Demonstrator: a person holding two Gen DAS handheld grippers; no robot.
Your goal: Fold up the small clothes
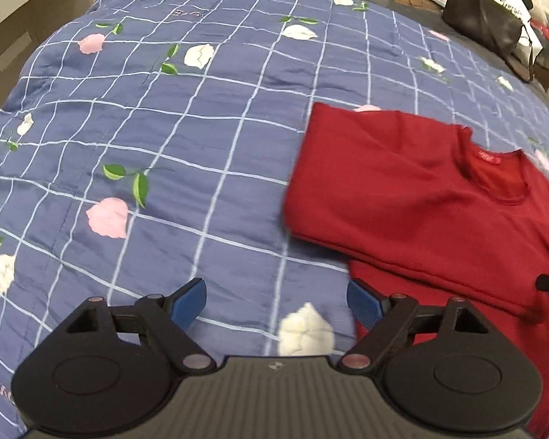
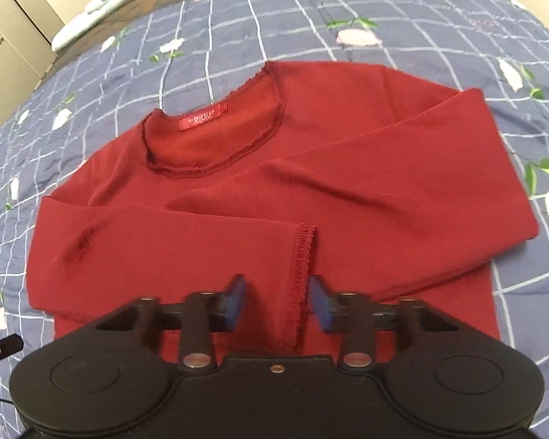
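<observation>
a: where's the red top (image 2: 274, 190)?
b: flat on the bed (image 2: 347, 18) — cuff (image 2: 302, 256) at twelve o'clock of the right tool (image 2: 276, 298), jaws parted, empty.
a: left tool (image 1: 276, 301)?
b: released — top at two o'clock, farther.

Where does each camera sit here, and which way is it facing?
Left wrist: on the left gripper, open over the blue floral quilt, the red top to its right; the other gripper's tip shows at the right edge.
Right wrist: on the right gripper, open above the top's folded sleeve cuff, facing the neckline.
Shared: top and quilt.
</observation>
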